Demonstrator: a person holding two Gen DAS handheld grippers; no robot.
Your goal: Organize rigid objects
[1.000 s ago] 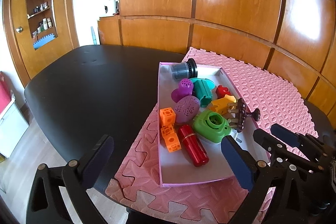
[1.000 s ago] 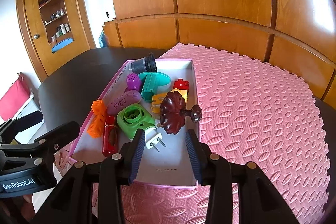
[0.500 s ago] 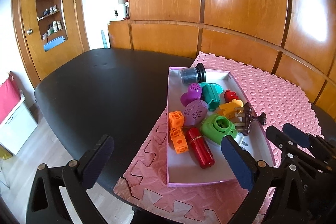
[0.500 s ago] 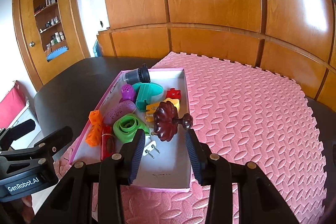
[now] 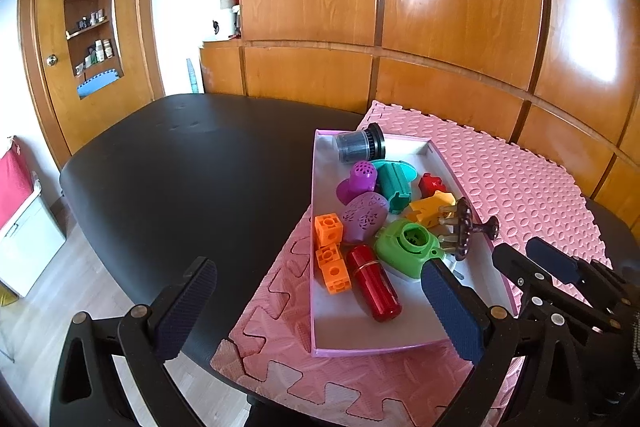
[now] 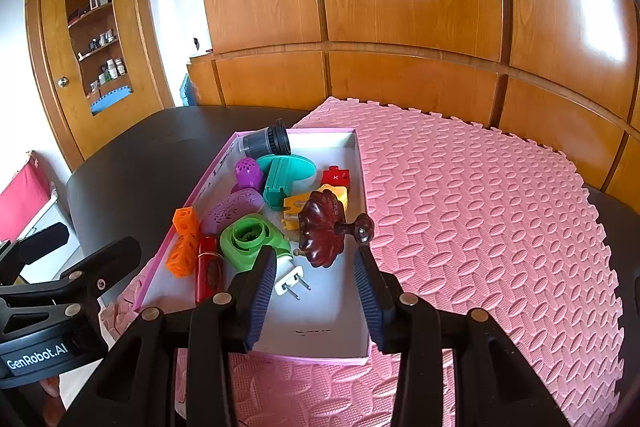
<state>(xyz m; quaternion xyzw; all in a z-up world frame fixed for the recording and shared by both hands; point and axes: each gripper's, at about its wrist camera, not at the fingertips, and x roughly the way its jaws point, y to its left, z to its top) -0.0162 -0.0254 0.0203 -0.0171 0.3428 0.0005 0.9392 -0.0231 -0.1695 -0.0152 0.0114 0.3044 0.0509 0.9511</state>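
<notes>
A pink-rimmed white tray (image 5: pixel 316 323) (image 6: pixel 316 351) lies on a pink foam mat (image 6: pixel 480 211) and holds several small objects: a dark red knob (image 6: pixel 324 235) (image 5: pixel 466 227), a green round piece (image 6: pixel 250 239) (image 5: pixel 408 245), a red cylinder (image 5: pixel 372 287), orange cubes (image 5: pixel 330 247) (image 6: pixel 184 243), a teal piece (image 6: pixel 284 175), purple pieces and a dark cup (image 6: pixel 266 141). My right gripper (image 6: pixel 316 291) is open and empty over the tray's near end, just before the knob. My left gripper (image 5: pixel 316 301) is open and empty at the tray's near left corner.
The mat (image 5: pixel 520 179) covers the right part of a black table (image 5: pixel 192 171), whose near left edge drops to a wooden floor. Wood-panelled walls stand behind. A white plug (image 6: pixel 288 277) lies in the tray by my right fingers.
Both grippers have pulled back and risen a little from the tray, so the objects look smaller. Nothing in the tray has moved. Both jaws stay open.
</notes>
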